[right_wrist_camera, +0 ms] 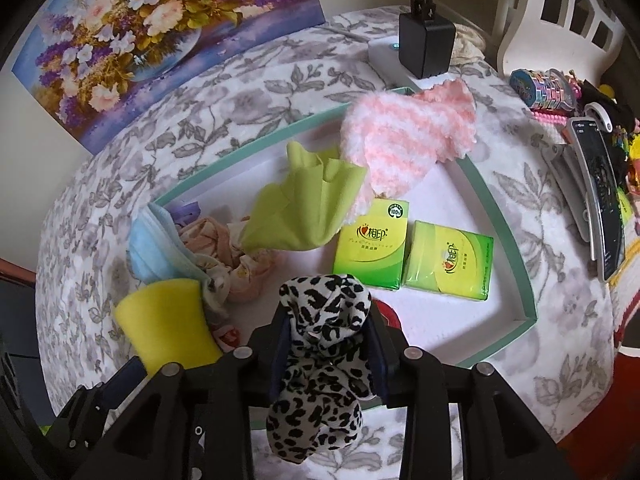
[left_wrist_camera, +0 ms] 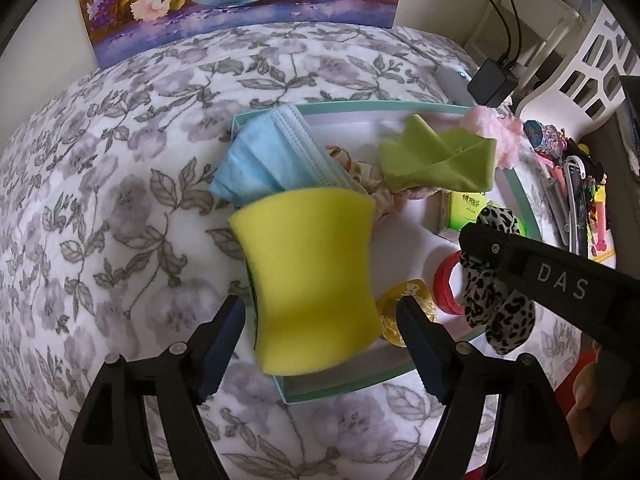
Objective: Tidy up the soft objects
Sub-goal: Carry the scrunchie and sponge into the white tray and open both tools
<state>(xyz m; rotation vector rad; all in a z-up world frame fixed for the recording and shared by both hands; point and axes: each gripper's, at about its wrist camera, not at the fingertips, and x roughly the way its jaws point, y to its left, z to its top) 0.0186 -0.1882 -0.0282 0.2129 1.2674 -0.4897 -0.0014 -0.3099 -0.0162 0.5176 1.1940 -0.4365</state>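
- While both grippers hung over the floral bedspread (left_wrist_camera: 120, 200), the teal-rimmed tray (right_wrist_camera: 504, 216) filled the middle of your right wrist frame.
- Your left gripper (left_wrist_camera: 320, 316) had its jaws spread wide, with the yellow sponge (left_wrist_camera: 312, 280) standing between them at centre frame; I could not tell whether either pad touched it.
- Your right gripper (right_wrist_camera: 328, 340) was clamped on the leopard-print scrunchie (right_wrist_camera: 320, 360) at lower centre, above the tray's near edge.
- Inside the tray, the pink fluffy cloth (right_wrist_camera: 404, 136) draped over the far rim, the green cloth (right_wrist_camera: 308, 204) lay just beside it, and the blue face mask (right_wrist_camera: 160, 244) leaned at the left.
- Two green tissue packs (right_wrist_camera: 372, 244) lay side by side right of centre.
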